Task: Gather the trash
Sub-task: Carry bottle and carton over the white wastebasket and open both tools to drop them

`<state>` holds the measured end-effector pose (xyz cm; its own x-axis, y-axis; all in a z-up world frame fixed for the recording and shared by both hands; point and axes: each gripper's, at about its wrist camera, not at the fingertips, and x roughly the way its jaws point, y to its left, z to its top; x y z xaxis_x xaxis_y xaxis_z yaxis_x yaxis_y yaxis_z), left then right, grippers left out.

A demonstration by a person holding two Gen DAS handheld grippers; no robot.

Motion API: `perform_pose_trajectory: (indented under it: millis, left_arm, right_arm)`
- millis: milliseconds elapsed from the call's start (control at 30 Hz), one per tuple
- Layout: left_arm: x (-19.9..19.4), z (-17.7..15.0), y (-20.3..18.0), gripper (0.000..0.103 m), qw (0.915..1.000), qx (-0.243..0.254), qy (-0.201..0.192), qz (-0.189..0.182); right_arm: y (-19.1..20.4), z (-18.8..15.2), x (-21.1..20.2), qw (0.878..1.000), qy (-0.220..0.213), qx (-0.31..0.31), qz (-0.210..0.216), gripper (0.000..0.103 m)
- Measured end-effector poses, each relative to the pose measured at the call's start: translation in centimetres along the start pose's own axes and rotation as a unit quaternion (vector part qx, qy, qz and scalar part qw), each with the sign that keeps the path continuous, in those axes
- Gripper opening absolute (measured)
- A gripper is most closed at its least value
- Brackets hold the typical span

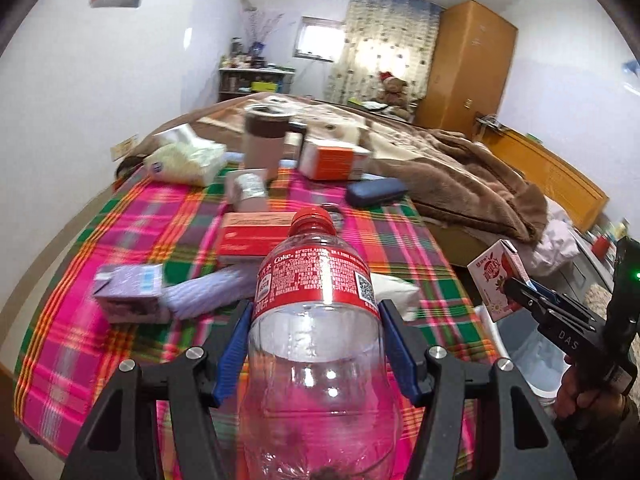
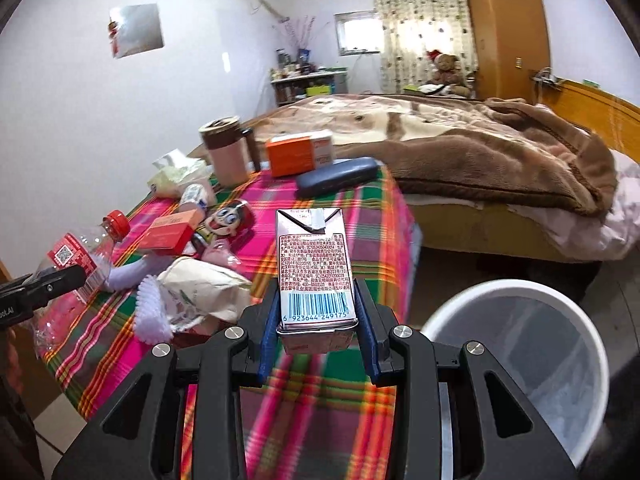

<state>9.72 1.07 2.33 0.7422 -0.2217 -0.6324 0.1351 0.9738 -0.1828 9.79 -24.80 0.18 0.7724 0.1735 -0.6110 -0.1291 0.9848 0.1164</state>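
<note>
My left gripper (image 1: 316, 312) is shut on an empty clear Coke bottle (image 1: 316, 280) with a red cap and label, held above the plaid tablecloth (image 1: 120, 232). The bottle also shows in the right wrist view (image 2: 80, 256) at the left. My right gripper (image 2: 318, 312) is shut on a pink milk carton (image 2: 314, 264), held over the table's right corner. The carton also shows in the left wrist view (image 1: 498, 276). A white trash bin (image 2: 520, 364) lined with a clear bag stands on the floor to the right, below the carton.
On the table lie a purple carton (image 1: 128, 292), a crumpled white paper bag (image 2: 204, 292), red boxes (image 1: 248, 240), an orange box (image 2: 296, 154), a dark case (image 2: 336, 178), a mug (image 2: 226, 150), a tissue pack (image 1: 184, 158) and a doll (image 2: 228, 220). A bed (image 2: 460, 148) lies behind.
</note>
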Motion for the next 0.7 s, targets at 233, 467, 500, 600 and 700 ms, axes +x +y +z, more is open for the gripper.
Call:
perform_pose_trajectory:
  millis: [233, 467, 500, 600, 700]
  left_arm:
    - [1.1, 0.3, -5.9, 0.062, 0.9981, 0.050, -0.007, -0.036]
    - [2.1, 0.3, -12.1, 0.062, 0.9921, 0.092, -0.009, -0.085]
    - [2.3, 0.2, -13.0, 0.062, 0.9909, 0.098, -0.006, -0.092]
    - [2.9, 0.0, -15.7, 0.062, 0.9864, 0.110, 0.006, -0.122]
    - [4.0, -0.1, -18.0, 0.062, 0.9813, 0.121, 0.023, -0.148]
  right_arm:
    - [-3.0, -0.5, -2.6, 0.998, -0.015, 0.024, -0.050, 0.035]
    - [-5.7, -1.3, -4.9, 0.994, -0.022, 0.053, -0.094, 0.035]
    - [-6.1, -1.4, -5.2, 0.993, -0.023, 0.058, -0.100, 0.035]
    - [-7.5, -1.9, -5.8, 0.990, -0.024, 0.071, -0.121, 0.035]
    - [-8.9, -2.4, -6.0, 0.986, -0.017, 0.086, -0.139, 0.035]
